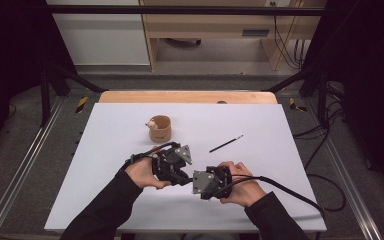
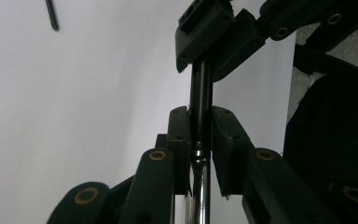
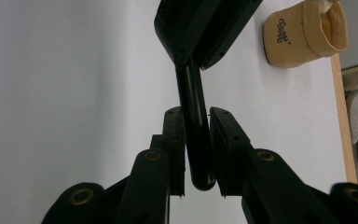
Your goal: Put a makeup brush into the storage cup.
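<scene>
Pen [image 2: 200,93] spans level between both hand-held grippers [image 1: 186,178], each clamped on an end.

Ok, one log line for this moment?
left tool: shut on pen | right tool: shut on same pen, other end | cup: upright, behind | loose black stick: on sheet

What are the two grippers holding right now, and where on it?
Both grip one black pen: the left gripper is clamped by its chrome ring, the right gripper near its rounded black end.
</scene>
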Demonstrator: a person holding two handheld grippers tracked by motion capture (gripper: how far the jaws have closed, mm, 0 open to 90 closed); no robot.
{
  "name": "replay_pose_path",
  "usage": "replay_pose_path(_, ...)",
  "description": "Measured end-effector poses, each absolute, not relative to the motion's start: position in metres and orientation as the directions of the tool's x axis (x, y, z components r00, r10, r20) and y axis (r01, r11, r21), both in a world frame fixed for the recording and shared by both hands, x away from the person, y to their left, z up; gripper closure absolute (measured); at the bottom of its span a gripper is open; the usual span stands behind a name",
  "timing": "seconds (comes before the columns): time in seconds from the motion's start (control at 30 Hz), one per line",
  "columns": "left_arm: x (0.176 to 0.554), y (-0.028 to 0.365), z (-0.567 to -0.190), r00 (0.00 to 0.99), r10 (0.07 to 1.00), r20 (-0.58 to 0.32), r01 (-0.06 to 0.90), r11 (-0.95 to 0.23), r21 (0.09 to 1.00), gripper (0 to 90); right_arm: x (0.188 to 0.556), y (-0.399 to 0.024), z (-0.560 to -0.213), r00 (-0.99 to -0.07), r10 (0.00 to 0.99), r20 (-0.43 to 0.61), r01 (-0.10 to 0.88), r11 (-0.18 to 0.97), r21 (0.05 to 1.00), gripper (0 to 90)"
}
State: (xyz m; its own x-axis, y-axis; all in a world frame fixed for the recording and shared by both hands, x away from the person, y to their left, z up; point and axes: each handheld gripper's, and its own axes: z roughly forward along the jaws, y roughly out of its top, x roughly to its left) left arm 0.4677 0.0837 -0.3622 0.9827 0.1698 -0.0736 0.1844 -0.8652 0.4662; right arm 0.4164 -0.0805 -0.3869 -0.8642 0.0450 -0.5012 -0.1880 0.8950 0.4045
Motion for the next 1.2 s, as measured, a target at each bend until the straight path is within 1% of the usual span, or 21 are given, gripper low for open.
replay_pose_path(0.07,0.468,0.085,-0.362,0.982,0.174,-0.07,0.186,-0.863,0.47,75.8,0.417,-0.081,-0.387,-0.866,0.034,-0.499,-0.199,0.892,0.406,78.4)
replay_pose_path(0.27,0.468,0.086,-0.363,0.982,0.178,-0.061,0.185,-0.855,0.484,73.9,0.416,-0.081,-0.387,-0.872,0.043,-0.488,-0.191,0.887,0.42,79.6)
replay_pose_path(0.33,0.468,0.087,-0.363,0.983,0.173,-0.059,0.179,-0.852,0.491,71.5,0.416,-0.081,-0.388,-0.873,0.046,-0.485,-0.186,0.888,0.421,79.7)
replay_pose_path(0.4,0.469,0.089,-0.362,0.985,0.168,-0.047,0.169,-0.851,0.498,67.3,0.417,-0.081,-0.389,-0.876,0.057,-0.48,-0.173,0.89,0.421,79.7)
replay_pose_path(0.47,0.468,0.091,-0.361,0.981,0.193,-0.029,0.18,-0.835,0.52,61.5,0.417,-0.081,-0.39,-0.884,0.067,-0.462,-0.153,0.893,0.423,79.7)
replay_pose_path(0.5,0.469,0.093,-0.359,0.979,0.201,-0.02,0.181,-0.829,0.529,58.1,0.418,-0.082,-0.39,-0.884,0.057,-0.464,-0.161,0.895,0.416,79.7)
replay_pose_path(0.57,0.47,0.098,-0.357,0.975,0.221,-0.004,0.186,-0.811,0.555,52.0,0.419,-0.082,-0.391,-0.887,0.065,-0.457,-0.151,0.895,0.42,79.7)
replay_pose_path(0.6,0.47,0.1,-0.356,0.973,0.232,0.0,0.191,-0.803,0.564,47.8,0.419,-0.082,-0.391,-0.888,0.085,-0.452,-0.135,0.892,0.432,79.7)
replay_pose_path(0.63,0.471,0.102,-0.354,0.971,0.239,0.012,0.189,-0.798,0.572,45.9,0.421,-0.083,-0.391,-0.887,0.073,-0.456,-0.147,0.892,0.427,79.7)
replay_pose_path(0.7,0.473,0.109,-0.352,0.966,0.257,0.033,0.189,-0.787,0.587,40.3,0.422,-0.084,-0.39,-0.89,0.094,-0.446,-0.125,0.891,0.437,79.7)
replay_pose_path(0.73,0.473,0.111,-0.352,0.96,0.279,0.033,0.202,-0.767,0.609,38.3,0.422,-0.085,-0.391,-0.887,0.112,-0.448,-0.114,0.887,0.447,79.7)
replay_pose_path(0.8,0.474,0.115,-0.352,0.951,0.307,0.034,0.219,-0.747,0.628,35.1,0.425,-0.088,-0.39,-0.891,0.113,-0.44,-0.112,0.884,0.453,79.7)
replay_pose_path(0.9,0.474,0.121,-0.353,0.944,0.327,0.047,0.224,-0.739,0.635,28.9,0.427,-0.092,-0.393,-0.891,0.141,-0.432,-0.083,0.884,0.46,79.7)
replay_pose_path(1.07,0.475,0.132,-0.356,0.921,0.384,0.062,0.246,-0.7,0.671,22.5,0.43,-0.099,-0.398,-0.89,0.181,-0.419,-0.051,0.873,0.485,79.7)
replay_pose_path(1.17,0.474,0.139,-0.358,0.906,0.42,0.059,0.261,-0.661,0.704,20.8,0.431,-0.103,-0.398,-0.893,0.179,-0.414,-0.048,0.874,0.483,79.6)
replay_pose_path(1.2,0.473,0.141,-0.359,0.9,0.431,0.063,0.263,-0.653,0.71,20.1,0.43,-0.104,-0.399,-0.895,0.203,-0.397,-0.022,0.869,0.494,79.6)
